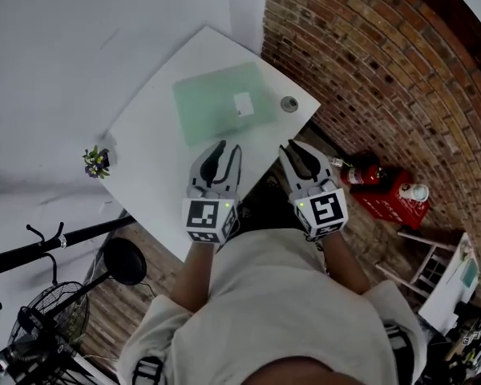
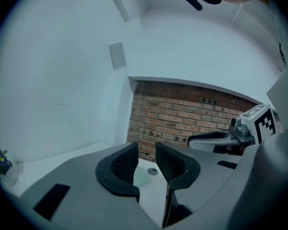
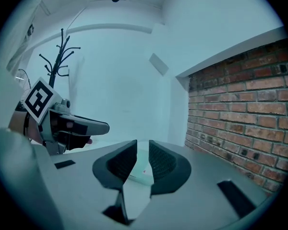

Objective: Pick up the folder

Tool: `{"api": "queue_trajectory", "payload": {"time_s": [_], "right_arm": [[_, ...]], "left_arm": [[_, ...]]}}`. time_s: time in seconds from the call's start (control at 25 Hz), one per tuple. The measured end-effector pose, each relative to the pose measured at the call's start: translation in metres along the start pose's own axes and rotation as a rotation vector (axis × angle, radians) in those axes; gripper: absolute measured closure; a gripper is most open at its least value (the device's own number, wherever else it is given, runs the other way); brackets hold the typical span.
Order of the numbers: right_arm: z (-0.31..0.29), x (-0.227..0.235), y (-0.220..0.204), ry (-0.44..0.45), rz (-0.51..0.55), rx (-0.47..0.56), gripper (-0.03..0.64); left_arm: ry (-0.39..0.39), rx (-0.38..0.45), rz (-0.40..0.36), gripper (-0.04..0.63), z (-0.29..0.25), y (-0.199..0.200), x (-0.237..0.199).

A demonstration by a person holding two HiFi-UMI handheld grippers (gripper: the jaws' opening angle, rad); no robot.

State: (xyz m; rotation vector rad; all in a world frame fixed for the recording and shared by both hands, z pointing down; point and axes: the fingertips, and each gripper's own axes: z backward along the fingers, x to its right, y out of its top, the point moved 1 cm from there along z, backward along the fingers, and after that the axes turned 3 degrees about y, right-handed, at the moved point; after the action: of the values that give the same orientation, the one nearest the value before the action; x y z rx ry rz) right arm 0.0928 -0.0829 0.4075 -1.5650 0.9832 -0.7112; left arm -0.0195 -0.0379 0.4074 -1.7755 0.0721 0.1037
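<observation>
A pale green folder (image 1: 216, 107) with a white label (image 1: 243, 103) lies flat on the white table (image 1: 148, 155), toward the far right corner. My left gripper (image 1: 229, 147) hovers just short of the folder's near edge, its jaws a little apart with nothing between them. My right gripper (image 1: 293, 147) hangs beside the table's right edge, open and empty too. In the left gripper view the folder (image 2: 142, 177) shows through the gap of the left gripper (image 2: 147, 152). In the right gripper view the folder (image 3: 143, 173) lies beyond the right gripper (image 3: 143, 150).
A small round grey disc (image 1: 289, 103) sits on the table right of the folder. A little pot of purple flowers (image 1: 96, 162) stands at the table's left edge. A brick wall (image 1: 369, 62) rises on the right, with a red fire extinguisher (image 1: 361, 172) on the floor. A coat rack (image 1: 40, 249) stands lower left.
</observation>
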Motion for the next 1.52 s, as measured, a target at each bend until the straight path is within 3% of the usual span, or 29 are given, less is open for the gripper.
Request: {"api": "queue_trajectory", "payload": {"time_s": [0.56, 0.96, 1.52], "right_arm": [[-0.075, 0.058, -0.006, 0.075, 0.017, -0.013, 0.54], [-0.14, 0.101, -0.027, 0.133, -0.015, -0.082, 0.535], [-0.207, 0.123, -0.073, 0.264, -0.082, -0.207, 0.511]], "left_arm": [[0.14, -0.005, 0.019, 0.485, -0.068, 0.006, -0.053], [0.186, -0.091, 0.033, 0.485, -0.125, -0.008, -0.088], [0.314, -0.238, 0.088, 0.485, -0.156, -0.047, -0.138]]}}
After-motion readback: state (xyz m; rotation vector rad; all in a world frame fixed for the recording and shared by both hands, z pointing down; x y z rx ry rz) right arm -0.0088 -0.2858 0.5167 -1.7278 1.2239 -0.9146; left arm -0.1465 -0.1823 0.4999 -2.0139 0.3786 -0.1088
